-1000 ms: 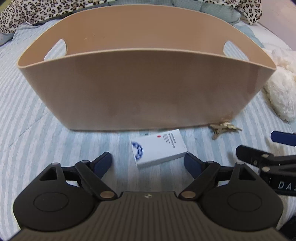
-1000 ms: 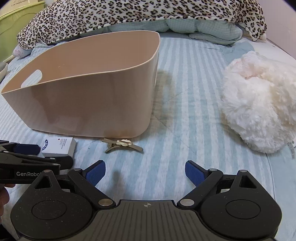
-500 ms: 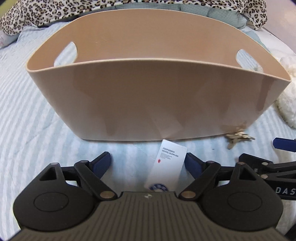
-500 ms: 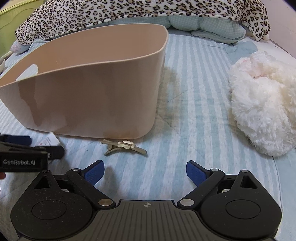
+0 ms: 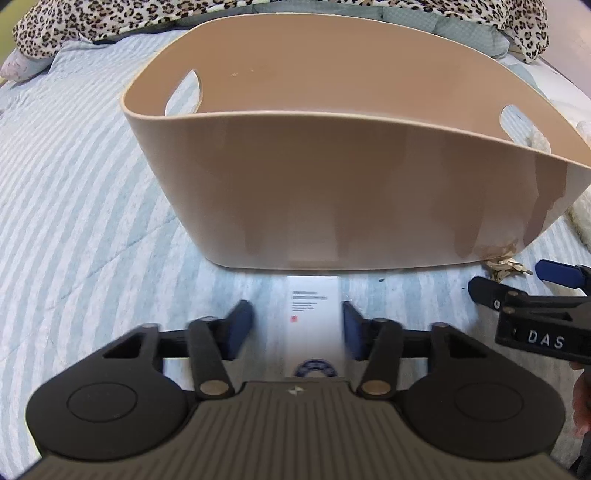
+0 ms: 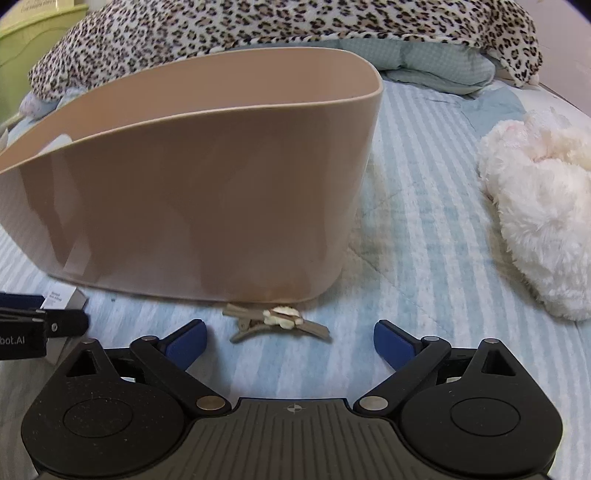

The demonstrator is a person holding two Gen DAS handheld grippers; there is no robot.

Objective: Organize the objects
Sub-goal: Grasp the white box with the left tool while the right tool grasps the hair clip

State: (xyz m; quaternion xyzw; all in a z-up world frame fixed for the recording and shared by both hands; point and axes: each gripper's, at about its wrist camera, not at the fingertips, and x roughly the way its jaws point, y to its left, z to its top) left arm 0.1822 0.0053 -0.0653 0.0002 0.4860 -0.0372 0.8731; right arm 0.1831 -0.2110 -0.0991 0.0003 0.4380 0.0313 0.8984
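Note:
A white box with small print and a blue logo lies on the striped bedspread in front of a beige basket. My left gripper straddles the box, its right pad against the box's side and a gap on the left; its jaws are narrowed around it. In the right wrist view the box's corner shows at far left. A beige hair clip lies at the basket base, just ahead of my open, empty right gripper. The clip also shows in the left wrist view.
A fluffy white plush toy lies to the right on the striped bedspread. A leopard-print blanket and pale green pillows lie behind the basket. The right gripper's tool reaches in at the right of the left wrist view.
My left gripper moved forward over the white box, which now lies lengthwise between its fingers, and the jaws narrowed. My right gripper moved closer to the hair clip and basket.

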